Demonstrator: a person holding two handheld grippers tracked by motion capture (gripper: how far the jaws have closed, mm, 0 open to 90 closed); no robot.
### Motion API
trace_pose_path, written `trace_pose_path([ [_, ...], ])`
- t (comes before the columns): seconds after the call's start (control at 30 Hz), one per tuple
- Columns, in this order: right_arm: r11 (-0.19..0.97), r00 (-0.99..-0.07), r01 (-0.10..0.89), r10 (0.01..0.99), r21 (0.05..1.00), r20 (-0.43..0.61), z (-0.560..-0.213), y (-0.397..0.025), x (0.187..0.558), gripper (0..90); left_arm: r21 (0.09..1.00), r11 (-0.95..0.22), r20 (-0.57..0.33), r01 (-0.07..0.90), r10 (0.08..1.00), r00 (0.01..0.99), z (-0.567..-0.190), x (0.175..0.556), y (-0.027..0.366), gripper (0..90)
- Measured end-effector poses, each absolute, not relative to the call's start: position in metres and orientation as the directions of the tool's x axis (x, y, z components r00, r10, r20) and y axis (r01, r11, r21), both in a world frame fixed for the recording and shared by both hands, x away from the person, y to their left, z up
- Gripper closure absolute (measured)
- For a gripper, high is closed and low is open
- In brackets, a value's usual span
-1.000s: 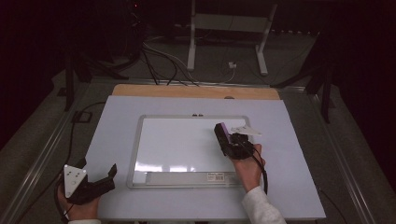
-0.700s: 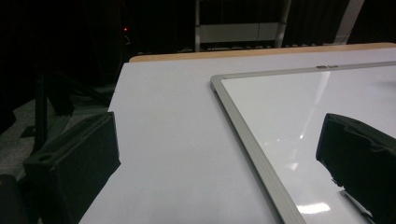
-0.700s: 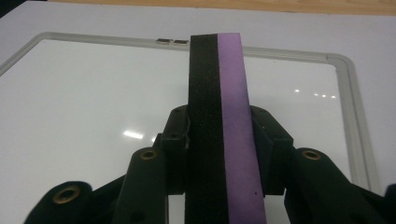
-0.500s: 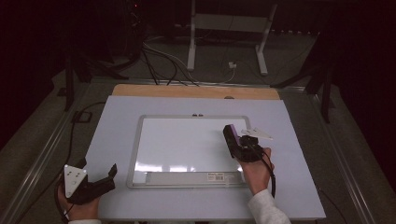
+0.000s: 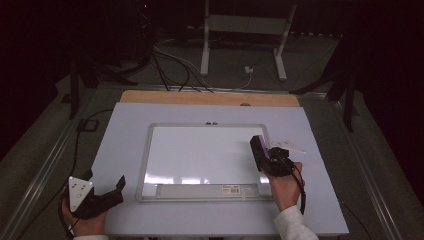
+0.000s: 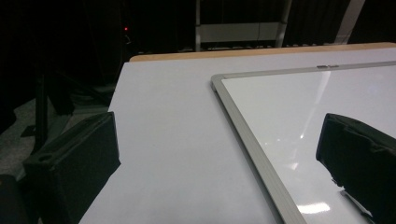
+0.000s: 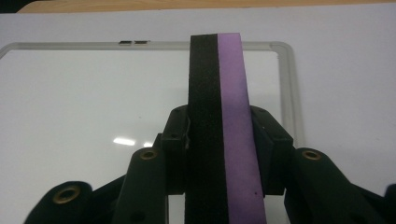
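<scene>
A white-surfaced whiteboard [image 5: 200,150] with a silver frame lies flat on the pale table [image 5: 125,130]. My right gripper [image 5: 262,156] is over the board's right edge, shut on a purple-and-black eraser [image 5: 258,148]. In the right gripper view the eraser [image 7: 219,93] stands on edge between the jaws of the gripper [image 7: 219,140], above the whiteboard [image 7: 93,93]. My left gripper [image 5: 105,179] rests open at the table's near left corner, off the board. The left gripper view looks between its wide-apart jaws [image 6: 217,158] at the whiteboard's [image 6: 327,102] left frame.
A wooden strip [image 5: 210,97] runs along the table's far edge. Beyond it, cables [image 5: 170,55] and white stand legs [image 5: 240,45] lie on the dark floor. A cable [image 5: 82,125] trails at the table's left side.
My right gripper has slid the eraser to the right across the board, toward its right frame. The left gripper has stayed still.
</scene>
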State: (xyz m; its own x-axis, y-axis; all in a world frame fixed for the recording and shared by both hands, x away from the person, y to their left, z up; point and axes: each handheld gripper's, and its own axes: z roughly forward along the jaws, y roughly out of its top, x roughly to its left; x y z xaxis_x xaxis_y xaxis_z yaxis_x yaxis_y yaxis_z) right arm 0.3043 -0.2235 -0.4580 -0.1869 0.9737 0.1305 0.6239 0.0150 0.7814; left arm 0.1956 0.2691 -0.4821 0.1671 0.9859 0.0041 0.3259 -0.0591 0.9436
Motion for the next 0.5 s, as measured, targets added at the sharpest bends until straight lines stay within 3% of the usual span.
trace_pose_path([
  [0.5,-0.002,-0.144,0.644,0.982,0.765,0.124,-0.462,-0.237,0.29,63.2,0.944,-0.058,0.003,0.325,0.986,0.167,-0.482,0.196,0.269,0.2],
])
